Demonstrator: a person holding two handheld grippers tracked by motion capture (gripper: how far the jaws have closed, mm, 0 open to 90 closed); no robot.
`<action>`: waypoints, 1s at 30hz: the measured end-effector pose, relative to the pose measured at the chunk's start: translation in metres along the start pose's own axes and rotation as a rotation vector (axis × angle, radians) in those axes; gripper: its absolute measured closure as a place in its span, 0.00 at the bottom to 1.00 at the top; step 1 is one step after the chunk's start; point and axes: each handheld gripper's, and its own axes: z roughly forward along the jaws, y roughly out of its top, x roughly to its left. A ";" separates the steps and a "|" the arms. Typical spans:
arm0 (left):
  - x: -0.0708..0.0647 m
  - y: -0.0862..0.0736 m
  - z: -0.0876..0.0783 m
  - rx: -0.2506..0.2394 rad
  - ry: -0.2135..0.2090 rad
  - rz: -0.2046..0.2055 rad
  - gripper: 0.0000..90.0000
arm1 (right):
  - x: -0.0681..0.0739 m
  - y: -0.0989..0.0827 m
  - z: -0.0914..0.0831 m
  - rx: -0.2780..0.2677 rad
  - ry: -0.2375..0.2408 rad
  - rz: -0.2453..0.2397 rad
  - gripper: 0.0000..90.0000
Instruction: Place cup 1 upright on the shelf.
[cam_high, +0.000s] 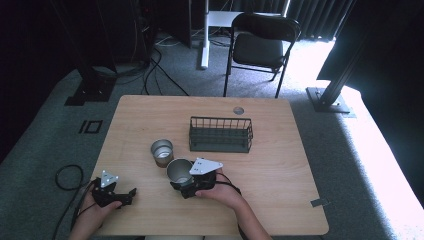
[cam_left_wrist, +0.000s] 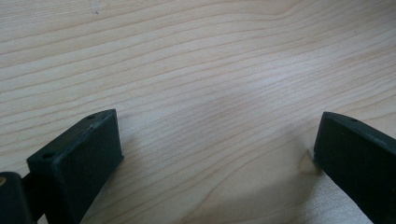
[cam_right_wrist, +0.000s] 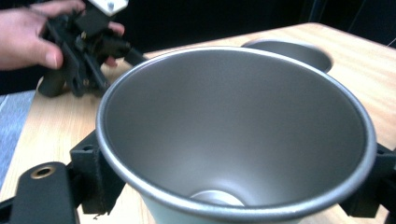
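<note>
Two metal cups stand near the table's middle. One cup (cam_high: 161, 151) stands free, left of the wire basket. The nearer cup (cam_high: 178, 170) sits between the jaws of my right gripper (cam_high: 180, 181), which is shut on its sides. In the right gripper view this cup (cam_right_wrist: 238, 130) looms large and empty, my right gripper (cam_right_wrist: 233, 184) clasps it low down, and the free cup (cam_right_wrist: 292, 50) shows behind it. My left gripper (cam_high: 130, 194) rests at the front left of the table. Its jaws stand wide apart over bare wood, left gripper (cam_left_wrist: 217, 149) holding nothing.
A dark wire basket (cam_high: 220, 134) stands behind the cups, toward the table's far side. A small round grommet (cam_high: 238, 110) is set in the tabletop near the far edge. A black folding chair (cam_high: 261, 45) stands beyond the table.
</note>
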 end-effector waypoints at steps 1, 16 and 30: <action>0.000 0.000 0.000 0.000 0.000 0.000 0.02 | 0.000 0.002 -0.001 -0.003 0.002 0.001 0.15; 0.000 0.000 0.000 0.001 -0.001 0.000 0.02 | -0.005 0.037 -0.017 -0.052 -0.027 -0.008 0.15; 0.000 0.000 0.000 0.001 0.000 0.000 0.02 | -0.023 0.069 -0.036 -0.117 -0.170 0.016 0.15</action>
